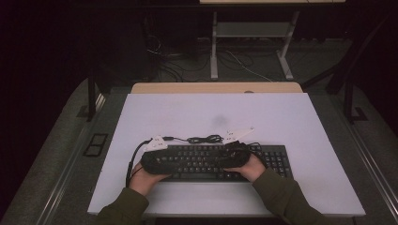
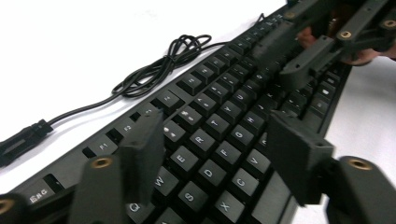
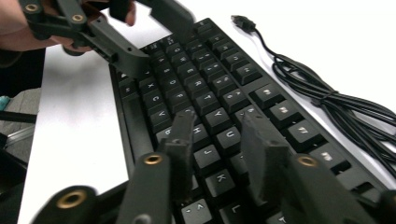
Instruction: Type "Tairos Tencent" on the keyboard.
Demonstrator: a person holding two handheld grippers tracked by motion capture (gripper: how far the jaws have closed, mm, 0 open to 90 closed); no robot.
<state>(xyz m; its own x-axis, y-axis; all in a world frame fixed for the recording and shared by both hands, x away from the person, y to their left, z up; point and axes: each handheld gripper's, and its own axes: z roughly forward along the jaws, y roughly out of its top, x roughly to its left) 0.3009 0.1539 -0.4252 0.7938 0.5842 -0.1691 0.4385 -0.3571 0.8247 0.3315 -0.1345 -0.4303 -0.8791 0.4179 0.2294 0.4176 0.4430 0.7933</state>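
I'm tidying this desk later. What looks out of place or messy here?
Only the keyboard's cable: it lies in a loose, tangled bunch on the white table behind the keyboard, its plug unconnected. The keyboard itself lies flat and looks undamaged.

The black keyboard [image 1: 220,161] lies flat near the table's front edge — cable [image 1: 204,138] coiled just behind it.

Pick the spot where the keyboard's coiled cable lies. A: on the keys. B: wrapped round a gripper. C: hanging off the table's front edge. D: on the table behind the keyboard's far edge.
D: the cable lies bunched on the table just beyond the keyboard.
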